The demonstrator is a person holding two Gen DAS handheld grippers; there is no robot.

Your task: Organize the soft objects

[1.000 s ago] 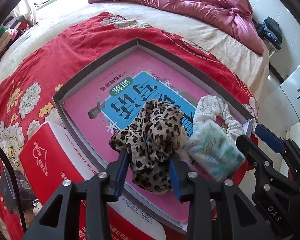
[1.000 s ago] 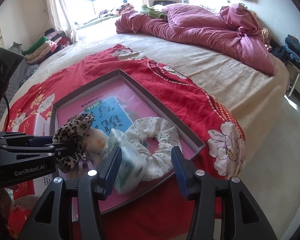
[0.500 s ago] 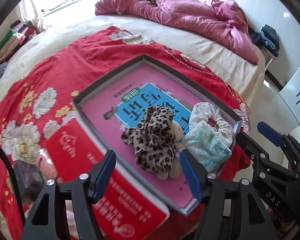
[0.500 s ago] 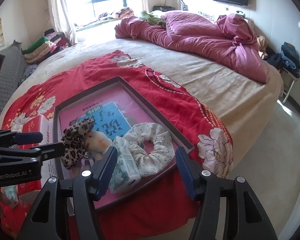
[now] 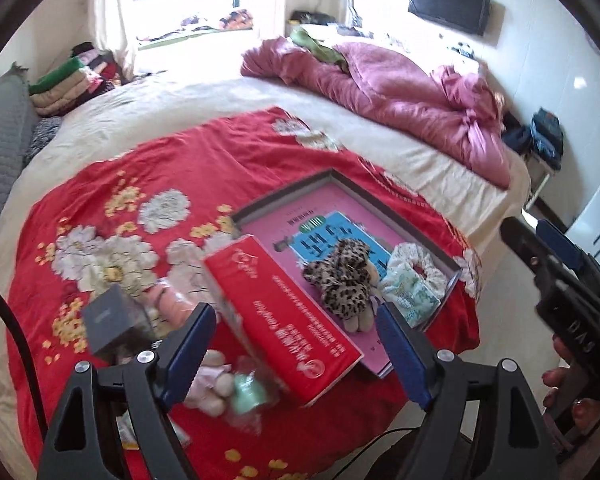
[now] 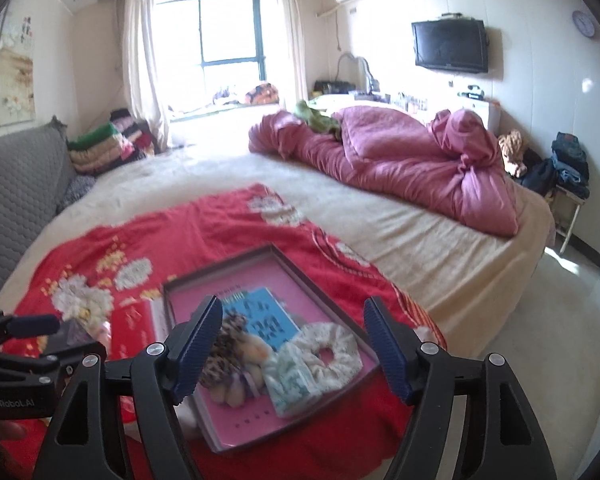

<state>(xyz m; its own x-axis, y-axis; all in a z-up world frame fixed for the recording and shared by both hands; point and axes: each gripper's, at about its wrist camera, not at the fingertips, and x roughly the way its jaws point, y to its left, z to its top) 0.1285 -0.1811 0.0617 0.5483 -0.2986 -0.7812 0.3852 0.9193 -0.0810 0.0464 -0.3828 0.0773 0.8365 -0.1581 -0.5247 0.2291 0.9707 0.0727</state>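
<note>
A shallow grey tray (image 5: 340, 178) (image 6: 320, 288) with a pink and blue book inside lies on the red floral blanket. In it lie a leopard-print soft toy (image 5: 342, 280) (image 6: 228, 344), a pale green tissue pack (image 5: 410, 298) (image 6: 294, 380) and a white floral scrunchie (image 5: 416, 254) (image 6: 332, 346). My left gripper (image 5: 296, 352) is open and empty, held back above the blanket's front. My right gripper (image 6: 294, 352) is open and empty, held well above the tray. Small soft toys (image 5: 220, 384) lie on the blanket near the left gripper.
A red box (image 5: 284, 316) lies beside the tray's left edge. A dark grey box (image 5: 112, 320) sits further left. A crumpled pink duvet (image 6: 400, 160) lies at the far side of the bed. Folded clothes (image 6: 100, 148) are stacked by the window. Floor lies to the right.
My left gripper let go of the leopard toy, opened and pulled back and up. My right gripper also drew back and up from the tray. All three soft things stay in the tray.
</note>
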